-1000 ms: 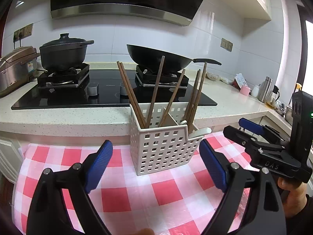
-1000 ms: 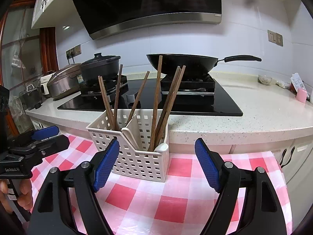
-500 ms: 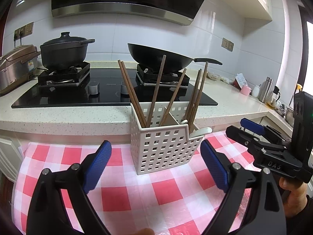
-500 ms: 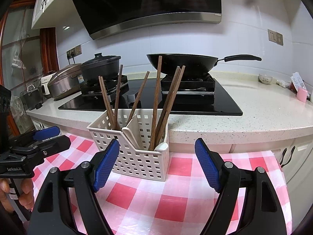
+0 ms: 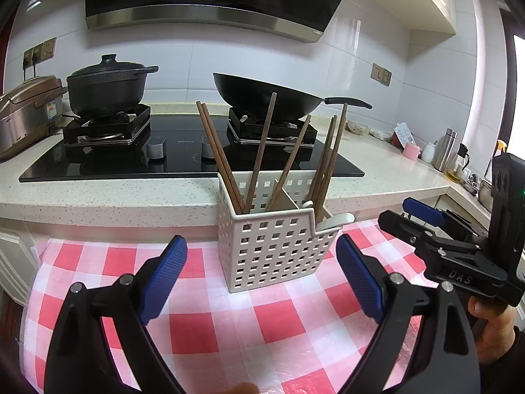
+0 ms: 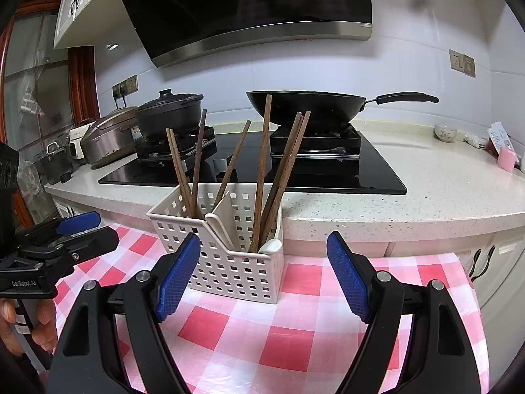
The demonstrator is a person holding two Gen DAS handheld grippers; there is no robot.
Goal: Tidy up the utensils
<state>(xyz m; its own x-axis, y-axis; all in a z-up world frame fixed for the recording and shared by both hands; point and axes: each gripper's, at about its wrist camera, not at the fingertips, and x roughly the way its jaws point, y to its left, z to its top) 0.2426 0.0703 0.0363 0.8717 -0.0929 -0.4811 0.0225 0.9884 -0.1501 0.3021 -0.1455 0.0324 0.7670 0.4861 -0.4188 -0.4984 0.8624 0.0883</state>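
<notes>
A white perforated utensil basket (image 5: 272,249) (image 6: 229,262) stands on the red-and-white checked cloth (image 5: 275,321) (image 6: 288,338). Several brown wooden chopsticks (image 5: 259,154) (image 6: 262,170) lean upright in its two compartments, and a white spoon (image 5: 334,221) (image 6: 270,246) pokes over one corner. My left gripper (image 5: 262,279) is open just short of the basket, nothing between its blue pads. My right gripper (image 6: 262,279) is open too, empty, with the basket a little left of its centre. Each gripper shows in the other's view, the right gripper (image 5: 423,216) at the right edge and the left gripper (image 6: 78,226) at the left edge.
Behind the cloth runs a speckled stone counter (image 5: 131,197) with a black glass hob (image 6: 361,170), a black lidded pot (image 5: 105,88) and a black wok (image 6: 308,105). A rice cooker (image 5: 26,115) stands far left. Bottles and a pink cup (image 5: 411,151) crowd the right corner.
</notes>
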